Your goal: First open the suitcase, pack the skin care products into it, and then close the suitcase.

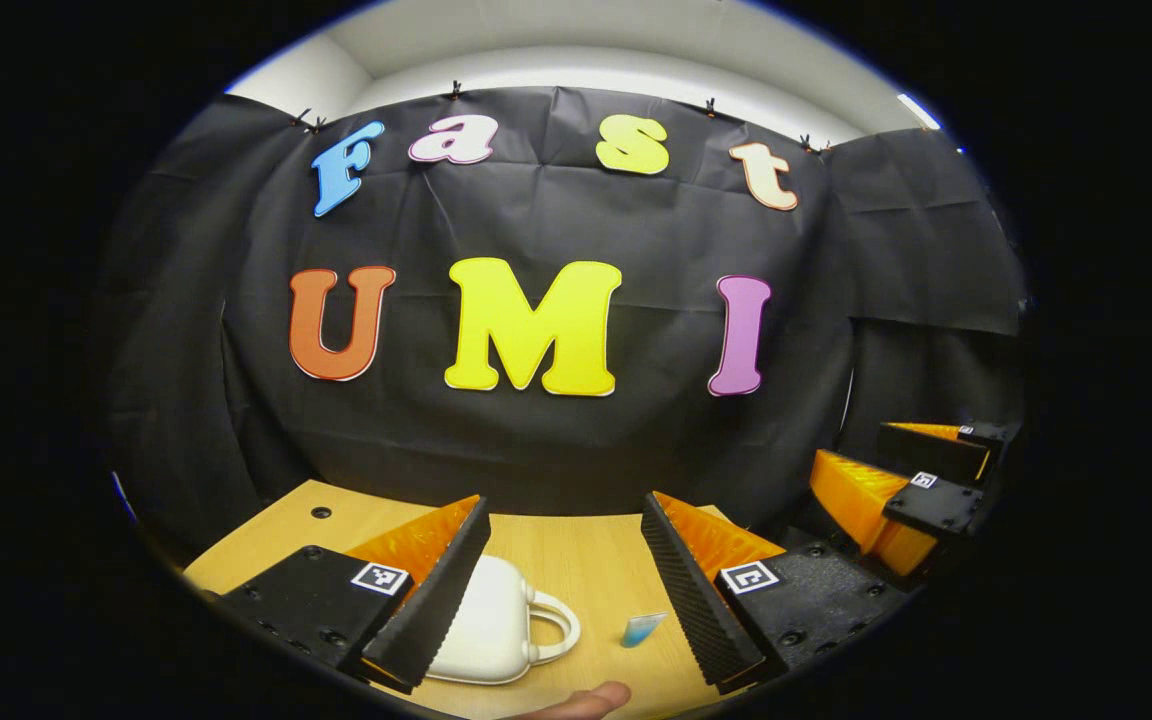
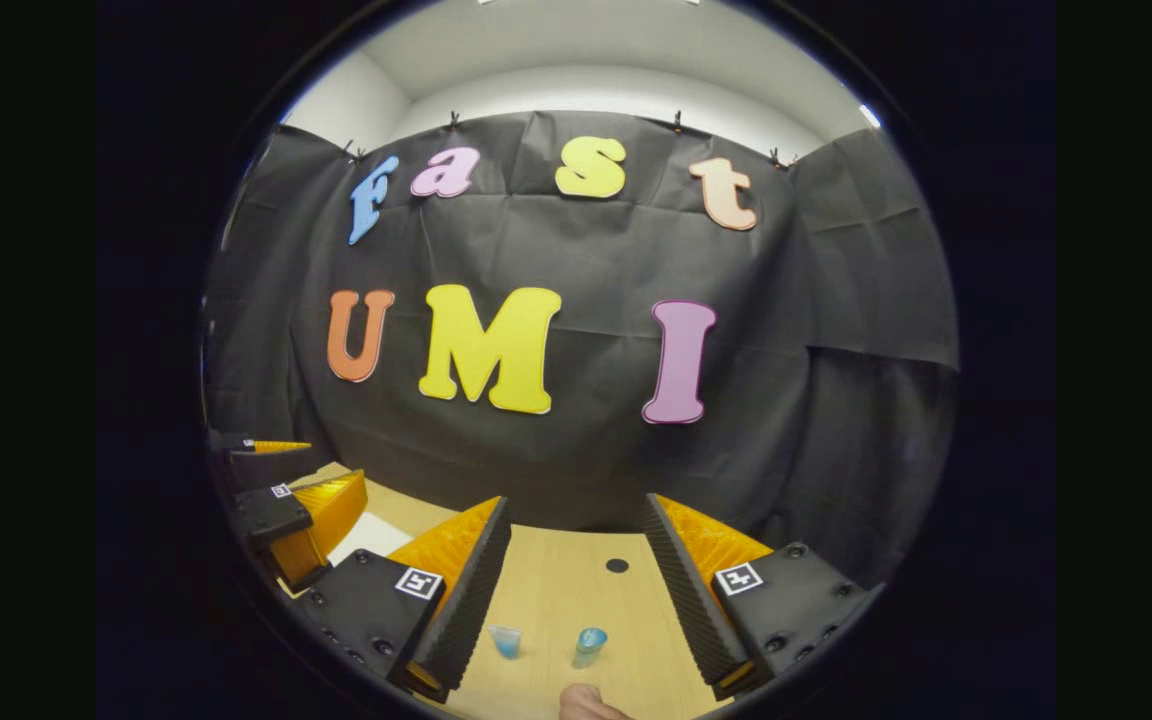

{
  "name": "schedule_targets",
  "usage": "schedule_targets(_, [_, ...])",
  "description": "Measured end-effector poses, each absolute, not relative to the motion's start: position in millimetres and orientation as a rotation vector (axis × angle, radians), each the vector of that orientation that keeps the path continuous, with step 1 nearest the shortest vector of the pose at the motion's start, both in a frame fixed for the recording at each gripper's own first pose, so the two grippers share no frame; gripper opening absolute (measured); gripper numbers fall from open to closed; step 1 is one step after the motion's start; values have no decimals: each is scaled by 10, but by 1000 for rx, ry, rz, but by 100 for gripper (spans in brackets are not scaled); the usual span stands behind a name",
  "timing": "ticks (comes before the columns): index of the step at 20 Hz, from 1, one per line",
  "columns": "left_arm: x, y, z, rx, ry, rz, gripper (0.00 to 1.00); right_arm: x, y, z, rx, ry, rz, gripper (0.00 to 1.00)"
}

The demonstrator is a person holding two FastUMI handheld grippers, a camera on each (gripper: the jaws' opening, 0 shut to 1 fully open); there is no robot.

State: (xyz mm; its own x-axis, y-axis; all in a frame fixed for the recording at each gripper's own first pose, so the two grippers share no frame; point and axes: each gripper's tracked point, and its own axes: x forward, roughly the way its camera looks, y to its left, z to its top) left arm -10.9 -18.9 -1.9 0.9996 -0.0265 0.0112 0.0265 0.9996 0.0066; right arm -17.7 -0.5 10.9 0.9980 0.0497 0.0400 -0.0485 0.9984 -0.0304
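Both grippers hover above wooden worktop (image 2: pixel 556 590), jaws spread, holding nothing. White suitcase (image 1: pixel 486 620) lies closed beneath left gripper (image 1: pixel 566 590), handle toward its right finger. Two small blue skin care products (image 2: pixel 548 642) stand on worktop between fingers of right gripper (image 2: pixel 576 590). Judged: task barely begun — opening, packing, closing all remain.

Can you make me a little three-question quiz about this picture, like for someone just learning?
1. True or false: the left claw is open.
2. In the left gripper view, what is the white suitcase lying on? A) the table B) the floor C) a chair
3. In the right gripper view, how many small blue bottles stand between the right claw's fingers?

Key: 1 true. 2 A. 3 two.
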Motion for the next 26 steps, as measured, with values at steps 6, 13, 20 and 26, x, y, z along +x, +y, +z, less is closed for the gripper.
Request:
schedule_targets(6, [71,83,-756,180,37,29,98,-216,-316,54,-47,-51,1,80])
schedule_targets(13, [278,-102,-1700,579,86,-34,98,-325,-761,-365,-12,53,-75,78])
schedule_targets(20, [496,-142,-2645,1019,192,-43,96,-432,-1276,-620,23,103,-151,80])
schedule_targets(26, [670,-104,-2928,1260,240,-1,92,-470,-1594,-838,70,152,-193,80])
